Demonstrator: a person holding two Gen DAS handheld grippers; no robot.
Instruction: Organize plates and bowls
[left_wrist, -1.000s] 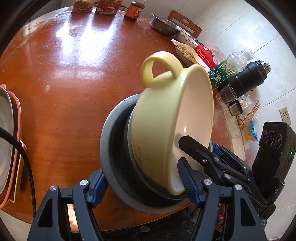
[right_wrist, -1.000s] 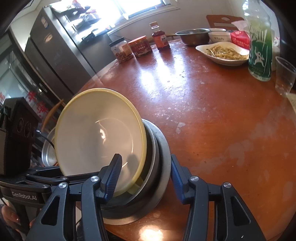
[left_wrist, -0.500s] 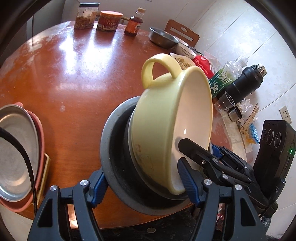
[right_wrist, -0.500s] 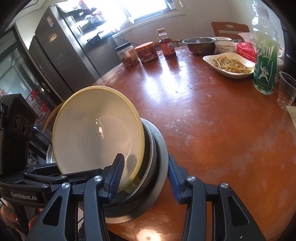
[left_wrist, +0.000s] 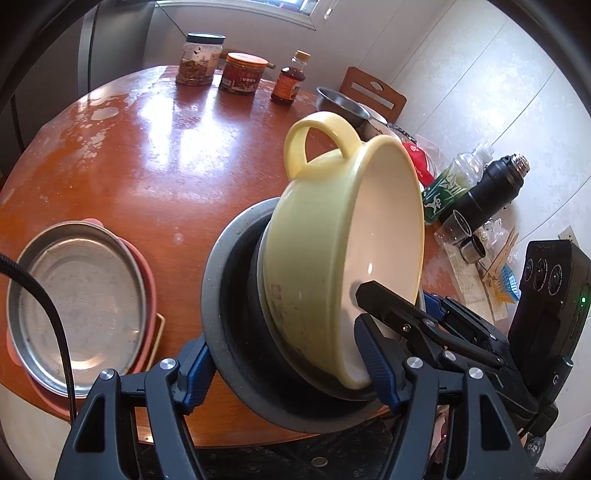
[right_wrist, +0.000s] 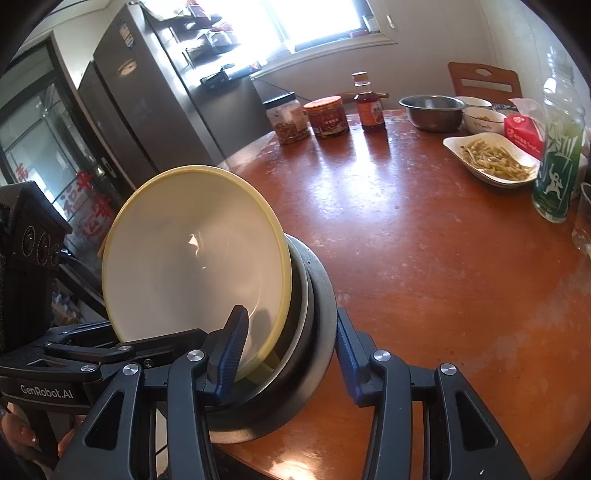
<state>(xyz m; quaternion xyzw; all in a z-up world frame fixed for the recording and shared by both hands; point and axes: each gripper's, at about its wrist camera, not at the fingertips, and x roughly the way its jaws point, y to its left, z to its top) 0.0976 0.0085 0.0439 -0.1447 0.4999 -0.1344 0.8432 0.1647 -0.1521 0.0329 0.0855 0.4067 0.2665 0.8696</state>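
One tool (right_wrist: 288, 354) (branded "GenRobot.AI") grips stacked bowls (right_wrist: 195, 258).

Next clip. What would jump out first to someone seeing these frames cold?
The tilted yellow bowl with its loop handle, nested in a grey and black stack of dishes, fills the middle of both views. The left gripper and right gripper both clamp that stack at the near edge of the round wooden table. A metal plate lies left.

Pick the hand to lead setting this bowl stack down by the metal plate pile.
Probably left. Both the left gripper and right gripper clamp the tilted bowl stack, but the plate pile lies beside the left one; the right wrist view doesn't show it.
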